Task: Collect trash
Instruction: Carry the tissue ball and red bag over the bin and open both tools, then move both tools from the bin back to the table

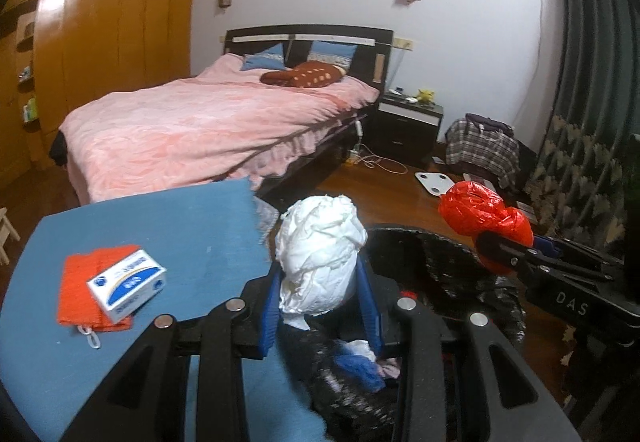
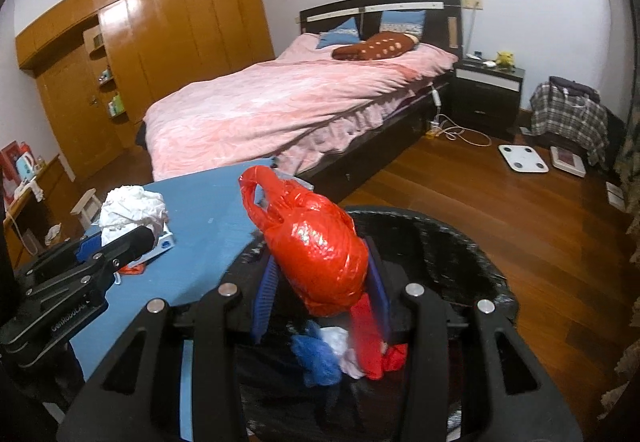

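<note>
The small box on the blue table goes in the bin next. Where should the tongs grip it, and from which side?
Grip the box across its two long side faces, coming from above. It lies flat on the orange cloth, long faces exposed, so the top approach is probably easiest. Both tongs are full now.

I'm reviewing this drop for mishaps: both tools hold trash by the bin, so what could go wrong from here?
1. The left tool grips only the base of the white paper wad, which sits near the black bin's rim; released here, it might land outside.
2. The red plastic bag in the right tool could cling to a finger.
</note>
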A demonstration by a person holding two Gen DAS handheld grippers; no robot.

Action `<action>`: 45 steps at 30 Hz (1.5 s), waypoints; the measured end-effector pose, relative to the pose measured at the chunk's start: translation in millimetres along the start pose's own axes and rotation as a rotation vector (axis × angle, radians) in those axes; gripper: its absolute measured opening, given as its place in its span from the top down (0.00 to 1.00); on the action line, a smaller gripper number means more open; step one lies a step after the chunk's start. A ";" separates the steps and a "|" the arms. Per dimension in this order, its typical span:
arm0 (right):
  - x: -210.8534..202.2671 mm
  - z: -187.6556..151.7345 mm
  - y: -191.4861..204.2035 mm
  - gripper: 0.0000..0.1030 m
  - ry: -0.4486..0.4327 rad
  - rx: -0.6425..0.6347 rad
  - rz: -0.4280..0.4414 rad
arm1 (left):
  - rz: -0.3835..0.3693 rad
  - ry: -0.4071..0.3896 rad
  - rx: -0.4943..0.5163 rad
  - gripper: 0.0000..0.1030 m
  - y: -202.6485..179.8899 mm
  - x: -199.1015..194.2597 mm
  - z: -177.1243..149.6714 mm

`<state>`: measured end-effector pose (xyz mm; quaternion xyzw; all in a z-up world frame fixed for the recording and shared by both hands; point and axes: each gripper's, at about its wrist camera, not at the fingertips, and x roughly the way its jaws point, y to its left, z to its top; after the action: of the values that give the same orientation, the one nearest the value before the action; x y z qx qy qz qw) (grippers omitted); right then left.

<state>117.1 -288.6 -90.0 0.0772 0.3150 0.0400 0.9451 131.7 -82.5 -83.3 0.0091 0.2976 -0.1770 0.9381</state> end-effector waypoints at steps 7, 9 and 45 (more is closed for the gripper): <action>5.3 -9.6 -27.0 0.61 0.020 0.025 -0.052 | -0.048 0.027 0.036 0.66 -24.3 24.7 0.2; 8.5 -12.9 -33.3 0.61 0.029 0.033 -0.064 | -0.061 0.042 0.045 0.66 -30.4 34.6 -0.7; 19.7 -11.4 -9.1 0.05 -0.001 0.007 -0.053 | 0.124 0.001 -0.052 0.06 58.5 -3.6 -8.1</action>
<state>126.2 -293.7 -112.2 0.0719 0.3165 0.0137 0.9458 144.3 -25.6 -93.1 0.0033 0.3017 -0.1107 0.9470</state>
